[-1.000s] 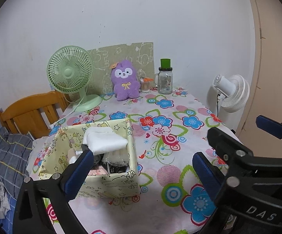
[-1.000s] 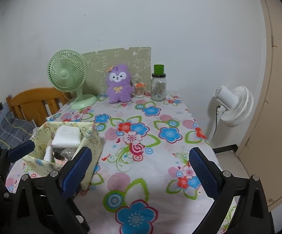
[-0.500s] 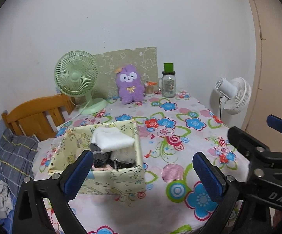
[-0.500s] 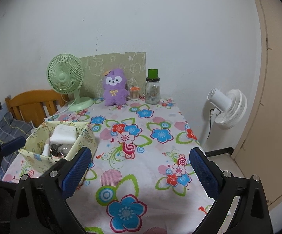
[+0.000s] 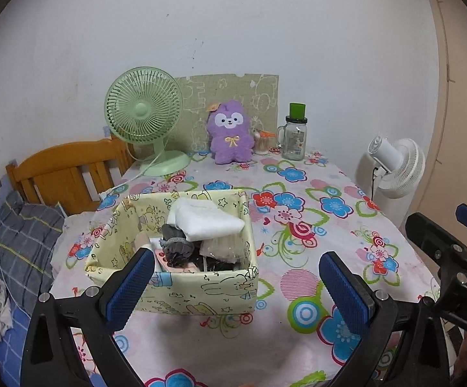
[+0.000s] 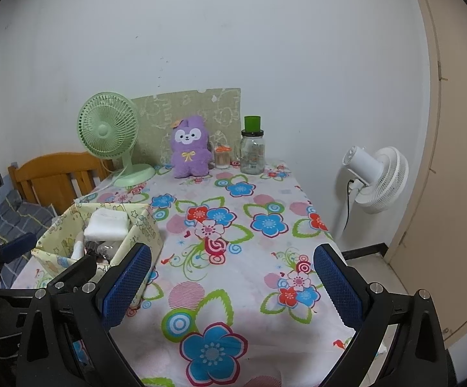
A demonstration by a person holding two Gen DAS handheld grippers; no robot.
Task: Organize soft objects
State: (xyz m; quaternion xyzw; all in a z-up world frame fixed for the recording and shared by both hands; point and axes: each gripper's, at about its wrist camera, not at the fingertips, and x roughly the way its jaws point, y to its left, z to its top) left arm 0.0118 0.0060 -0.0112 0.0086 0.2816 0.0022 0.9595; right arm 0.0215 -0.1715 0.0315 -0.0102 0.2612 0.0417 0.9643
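Note:
A yellow patterned fabric box [image 5: 182, 283] stands at the table's near left; it also shows in the right wrist view [image 6: 56, 242]. It holds a white folded cloth [image 5: 204, 219], a grey knitted item [image 5: 175, 245] and other soft things. A purple plush toy [image 5: 230, 132] sits upright at the far end, also in the right wrist view [image 6: 190, 151]. My left gripper [image 5: 233, 287] is open and empty, held above the near edge just in front of the box. My right gripper [image 6: 230, 285] is open and empty over the near middle of the floral tablecloth [image 6: 233, 225].
At the back stand a green desk fan [image 5: 146, 116], a glass jar with a green lid [image 5: 294, 135] and a small toothpick holder [image 5: 262, 142]. A white floor fan [image 6: 375, 177] stands right of the table. A wooden chair [image 5: 65, 171] and bedding lie left.
Both grippers have pulled back and risen, so the table looks smaller and farther. Both stay open and empty. Nothing on the table has moved.

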